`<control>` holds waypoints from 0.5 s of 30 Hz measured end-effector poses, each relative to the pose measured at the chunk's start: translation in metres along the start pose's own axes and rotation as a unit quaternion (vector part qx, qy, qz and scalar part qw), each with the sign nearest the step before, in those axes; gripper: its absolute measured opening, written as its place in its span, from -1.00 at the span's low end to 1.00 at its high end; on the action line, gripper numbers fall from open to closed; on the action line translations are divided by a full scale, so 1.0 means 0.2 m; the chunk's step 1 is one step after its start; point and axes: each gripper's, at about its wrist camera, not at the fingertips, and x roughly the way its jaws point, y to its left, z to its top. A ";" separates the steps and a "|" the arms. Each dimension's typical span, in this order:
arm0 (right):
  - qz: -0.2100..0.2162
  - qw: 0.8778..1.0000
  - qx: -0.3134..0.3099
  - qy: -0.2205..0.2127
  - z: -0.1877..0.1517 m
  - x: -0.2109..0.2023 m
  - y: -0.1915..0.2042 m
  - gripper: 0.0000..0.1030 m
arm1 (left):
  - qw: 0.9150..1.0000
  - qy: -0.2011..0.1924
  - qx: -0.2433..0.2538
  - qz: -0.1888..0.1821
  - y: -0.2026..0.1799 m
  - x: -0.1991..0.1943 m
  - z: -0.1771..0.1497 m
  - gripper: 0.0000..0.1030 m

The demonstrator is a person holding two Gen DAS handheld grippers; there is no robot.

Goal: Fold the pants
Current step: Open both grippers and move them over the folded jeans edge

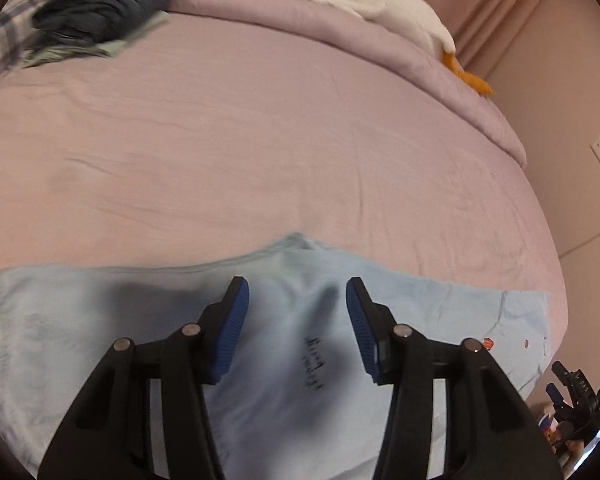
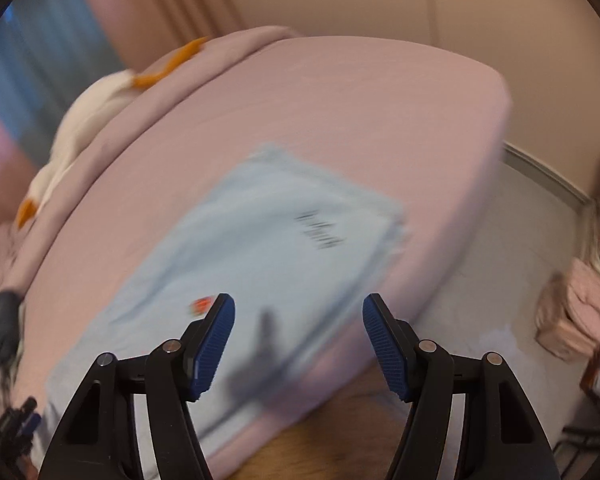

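Light blue pants (image 1: 284, 340) lie flat on the pink bed, folded into a long rectangle with dark script lettering on top. My left gripper (image 1: 298, 294) is open and empty, hovering just above the pants near the lettering. In the right wrist view the pants (image 2: 260, 248) lie near the bed's front corner, blurred by motion. My right gripper (image 2: 298, 312) is open and empty, above the pants' near edge and the bed's side. The other gripper (image 1: 580, 396) shows at the lower right of the left wrist view.
A pink bed sheet (image 1: 260, 140) covers the bed. A pile of dark folded clothes (image 1: 100, 8) lies at the far left. A white plush goose (image 1: 360, 4) rests on the rolled quilt at the back. Pink folded items (image 2: 572, 320) sit on the floor at right.
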 end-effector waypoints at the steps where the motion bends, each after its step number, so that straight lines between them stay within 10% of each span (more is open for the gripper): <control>1: -0.002 1.000 0.016 0.000 0.01 0.01 -0.04 0.33 | 1.000 0.007 0.005 0.015 -0.01 0.05 0.01 -0.04; 15: 0.028 0.997 0.072 -0.020 0.17 0.10 -0.21 -0.15 | 0.999 0.013 0.027 0.040 -0.01 0.16 0.05 -0.02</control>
